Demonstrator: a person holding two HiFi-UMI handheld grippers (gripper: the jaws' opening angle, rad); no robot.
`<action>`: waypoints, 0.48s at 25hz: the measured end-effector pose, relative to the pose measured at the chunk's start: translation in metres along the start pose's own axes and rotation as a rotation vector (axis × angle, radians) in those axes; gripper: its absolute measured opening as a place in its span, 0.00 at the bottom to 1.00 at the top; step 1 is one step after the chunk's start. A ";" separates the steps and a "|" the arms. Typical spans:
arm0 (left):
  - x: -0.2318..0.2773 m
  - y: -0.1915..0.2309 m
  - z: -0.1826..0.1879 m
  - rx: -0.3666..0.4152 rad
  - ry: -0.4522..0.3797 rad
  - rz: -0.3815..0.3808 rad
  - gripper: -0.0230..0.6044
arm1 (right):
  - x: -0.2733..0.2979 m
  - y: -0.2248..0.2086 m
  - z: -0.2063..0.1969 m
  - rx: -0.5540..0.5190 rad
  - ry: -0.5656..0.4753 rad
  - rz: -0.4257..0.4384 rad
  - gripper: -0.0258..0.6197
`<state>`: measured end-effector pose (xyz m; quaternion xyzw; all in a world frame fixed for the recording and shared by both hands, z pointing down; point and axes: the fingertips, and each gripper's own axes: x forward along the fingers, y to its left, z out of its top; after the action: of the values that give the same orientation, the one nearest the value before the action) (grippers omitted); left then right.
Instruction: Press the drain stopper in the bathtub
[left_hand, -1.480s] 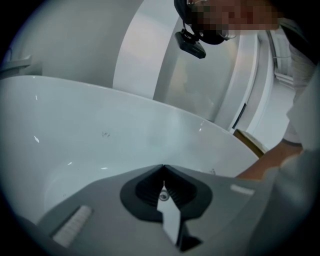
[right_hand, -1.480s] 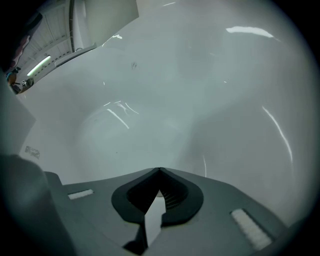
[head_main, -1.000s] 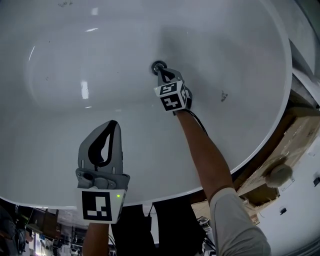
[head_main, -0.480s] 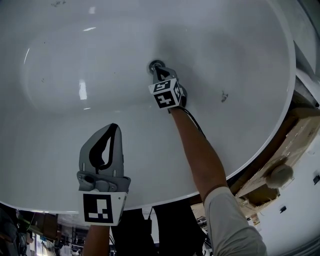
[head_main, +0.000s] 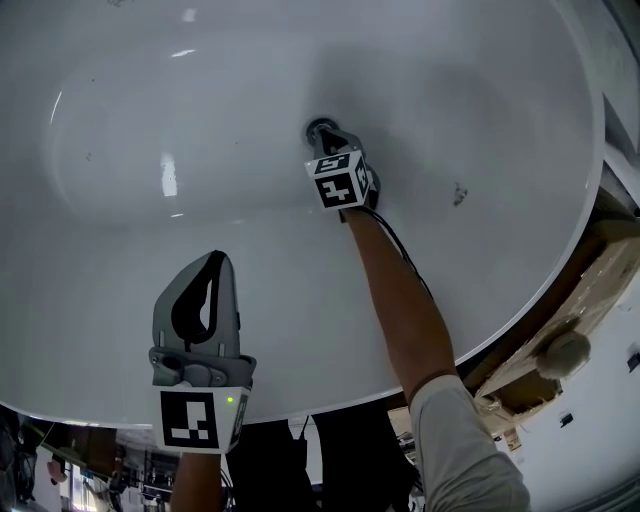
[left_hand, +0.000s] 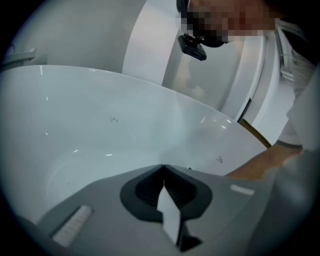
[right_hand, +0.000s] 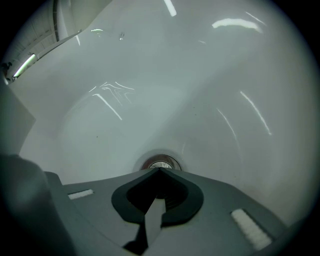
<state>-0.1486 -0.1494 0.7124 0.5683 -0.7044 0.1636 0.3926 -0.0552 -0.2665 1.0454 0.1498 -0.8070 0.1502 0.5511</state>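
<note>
Drain stopper (head_main: 317, 128), a small round chrome disc set in a darker ring, sits low on the floor of the large glossy white oval bathtub (head_main: 180, 90), toward the far side and a little right of the middle in the head view. The person's bare right forearm (head_main: 395, 300) reaches down from the near rim, carrying the grey two-jaw right gripper (head_main: 327, 138) with its black-and-white marker cube. Its jaws are closed tip to tip with nothing between them, which suits a push. In the right gripper view those joined tips (right_hand: 159, 171) lie over the near edge of the drain stopper (right_hand: 159, 163); I cannot tell whether they are touching it. To press well, I judge the tips should land on the centre of the disc, not its rim. The push should go straight down along the stopper's own axis, firm and short, so the tips do not skid onto the slick enamel. The matching grey left gripper (head_main: 217, 258) hangs over the near left part of the basin, well apart from the drain. Its jaws are likewise together and empty, and it has no part in the press. As a container, the bathtub (right_hand: 210, 75) shows no water. It holds only the drain stopper and a few small dark specks (head_main: 459, 193) on its right slope.
</note>
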 end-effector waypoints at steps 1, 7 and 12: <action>0.000 0.003 -0.001 -0.008 -0.009 0.011 0.04 | 0.000 0.000 0.000 0.010 0.005 0.006 0.04; 0.000 0.010 -0.003 -0.077 -0.023 0.039 0.04 | 0.002 0.001 0.001 0.004 0.023 0.008 0.04; 0.005 -0.005 -0.001 -0.077 -0.029 0.006 0.04 | 0.006 0.001 0.000 0.004 0.053 0.012 0.04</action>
<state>-0.1436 -0.1534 0.7155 0.5528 -0.7177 0.1293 0.4033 -0.0581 -0.2658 1.0506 0.1421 -0.7926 0.1591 0.5712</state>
